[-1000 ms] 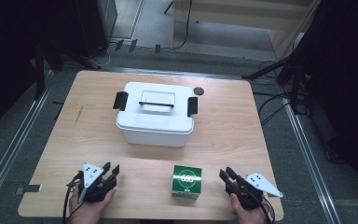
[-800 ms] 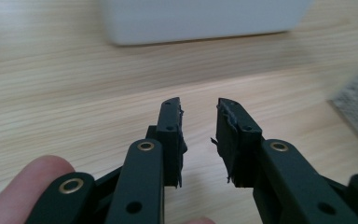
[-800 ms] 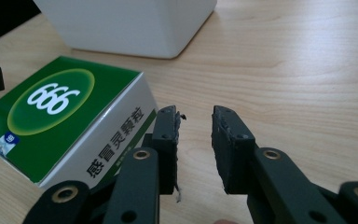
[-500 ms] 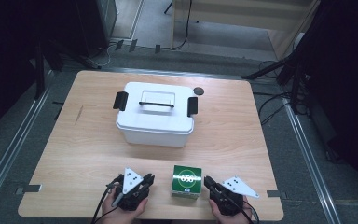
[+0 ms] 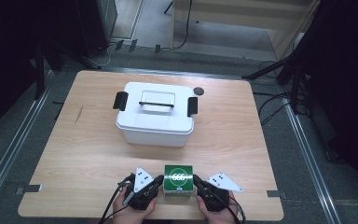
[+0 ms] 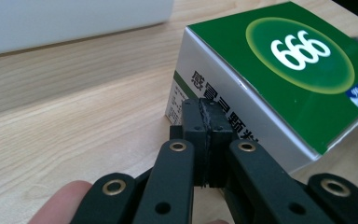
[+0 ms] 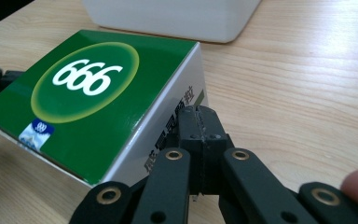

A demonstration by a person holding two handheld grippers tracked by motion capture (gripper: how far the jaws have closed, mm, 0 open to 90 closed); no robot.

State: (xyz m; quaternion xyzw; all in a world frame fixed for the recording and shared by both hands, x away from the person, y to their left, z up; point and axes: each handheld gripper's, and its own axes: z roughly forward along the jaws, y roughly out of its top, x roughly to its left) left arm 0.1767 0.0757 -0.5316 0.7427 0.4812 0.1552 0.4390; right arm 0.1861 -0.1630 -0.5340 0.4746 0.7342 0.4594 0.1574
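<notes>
Left gripper (image 5: pixel 157 181): jaws fully closed on each other, nothing between them; closed tip set against the white left side of the green box (image 5: pixel 178 178), seen close in the left gripper view (image 6: pixel 208 122).
Right gripper (image 5: pixel 197 181): jaws likewise closed and empty; tip at the box's white right side (image 7: pixel 200 125).
Green box: square carton, green top marked "666", white printed sides; stands flat near the table's (image 5: pixel 88 154) front edge, between the two grippers, well apart from the white lidded bin (image 5: pixel 154 122) behind it.
Step in hand, as judged: squeeze the carton between the two closed tips.
Handling notes: press both tips level and directly opposite each other, low on the sides; keep pressure equal and gentle, since thin card may dent or the box may twist out.
</notes>
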